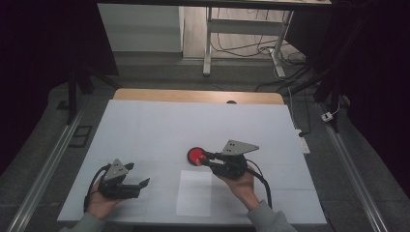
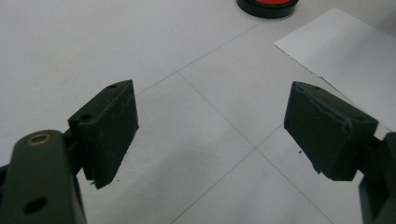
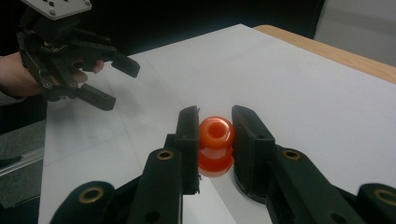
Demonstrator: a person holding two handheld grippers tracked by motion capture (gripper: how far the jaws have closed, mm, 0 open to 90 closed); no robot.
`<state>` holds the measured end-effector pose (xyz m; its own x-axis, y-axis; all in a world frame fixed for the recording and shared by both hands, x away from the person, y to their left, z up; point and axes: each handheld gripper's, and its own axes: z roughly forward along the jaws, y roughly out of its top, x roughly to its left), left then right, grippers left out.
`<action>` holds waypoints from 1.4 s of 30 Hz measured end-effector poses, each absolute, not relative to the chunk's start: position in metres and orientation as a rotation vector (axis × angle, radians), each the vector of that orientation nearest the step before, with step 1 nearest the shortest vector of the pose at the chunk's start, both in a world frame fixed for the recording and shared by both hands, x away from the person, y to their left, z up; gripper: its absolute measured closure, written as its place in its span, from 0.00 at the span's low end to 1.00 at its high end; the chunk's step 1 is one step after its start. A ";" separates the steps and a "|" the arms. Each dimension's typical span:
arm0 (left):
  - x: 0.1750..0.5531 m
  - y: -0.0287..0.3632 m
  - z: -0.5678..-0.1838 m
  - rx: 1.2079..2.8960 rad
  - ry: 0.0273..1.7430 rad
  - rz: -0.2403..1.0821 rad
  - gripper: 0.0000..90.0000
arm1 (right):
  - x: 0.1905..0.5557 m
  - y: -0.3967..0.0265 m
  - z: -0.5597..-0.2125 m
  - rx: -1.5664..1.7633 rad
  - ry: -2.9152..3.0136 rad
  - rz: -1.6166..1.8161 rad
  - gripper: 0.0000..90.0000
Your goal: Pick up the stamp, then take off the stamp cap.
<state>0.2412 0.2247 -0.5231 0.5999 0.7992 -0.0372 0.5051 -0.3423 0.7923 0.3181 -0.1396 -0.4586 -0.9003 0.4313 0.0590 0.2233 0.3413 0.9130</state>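
Observation:
An orange-red spool-shaped piece [image 3: 215, 145] stands upright on a round black base [image 1: 196, 155] near the table's middle. My right gripper [image 3: 215, 114] has a jaw pressed against each side of it, shut on it; in the high view the right gripper [image 1: 203, 158] reaches left over the base. My left gripper [image 1: 138, 186] is held near the table's front left, open, with nothing between its jaws. The left gripper [image 2: 210, 93] hovers over bare table, the black base [image 2: 267, 5] far ahead of it. In the right gripper view the left gripper [image 3: 120, 85] is at upper left.
A white sheet of paper [image 1: 194, 192] lies flat near the front edge, between the two hands and just in front of the base. The table's wooden far edge [image 1: 198, 95] shows beyond the white cover. A power strip [image 1: 303, 143] sits off the right side.

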 end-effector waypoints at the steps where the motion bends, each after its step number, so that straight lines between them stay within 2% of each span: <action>1: 0.241 0.225 -0.523 2.017 1.032 0.462 0.20 | 0.318 -0.140 -0.458 0.596 2.407 1.592 0.80; 25: 0.244 0.216 -0.510 2.001 0.982 0.445 0.20 | 0.319 -0.140 -0.458 0.597 2.395 1.602 0.80; 42: 0.259 0.173 -0.479 2.043 0.846 0.397 0.21 | 0.321 -0.142 -0.456 0.608 2.384 1.622 0.80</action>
<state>0.2588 0.1735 -0.4792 0.7188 0.6944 -0.0326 0.4185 -0.3949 0.8179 0.3210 -0.1424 -0.4563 -0.8968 0.4371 0.0685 0.2242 0.3155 0.9221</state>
